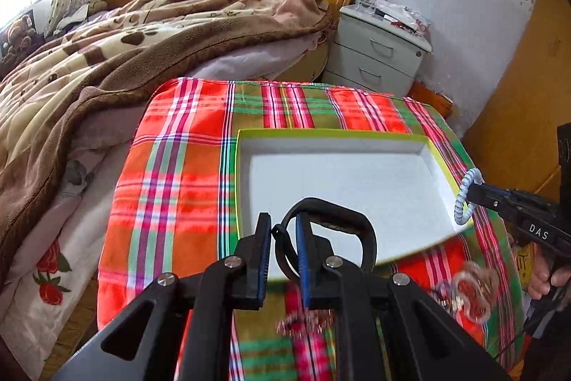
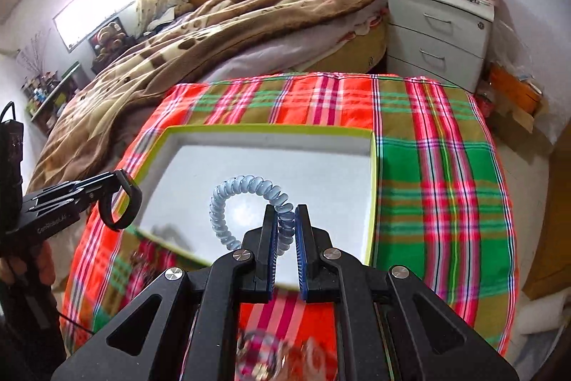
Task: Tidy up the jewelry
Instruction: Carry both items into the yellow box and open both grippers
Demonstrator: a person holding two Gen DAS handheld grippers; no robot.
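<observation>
A shallow white box with a yellow-green rim (image 1: 332, 132) (image 2: 271, 127) lies on the plaid cloth. My left gripper (image 1: 283, 231) is shut on a black band bracelet (image 1: 364, 231), held above the box's near edge; it also shows at the left of the right wrist view (image 2: 123, 202). My right gripper (image 2: 285, 220) is shut on a pale blue spiral coil bracelet (image 2: 246, 188), held over the box's near side; it shows at the right of the left wrist view (image 1: 464, 199). Loose blurred jewelry (image 1: 471, 291) (image 2: 260, 352) lies on the cloth near the front.
The red, green and olive plaid cloth (image 1: 178, 166) (image 2: 446, 166) covers a small table. A bed with a brown blanket (image 1: 107, 52) lies to the left and behind. A white nightstand (image 2: 439, 27) stands at the back right.
</observation>
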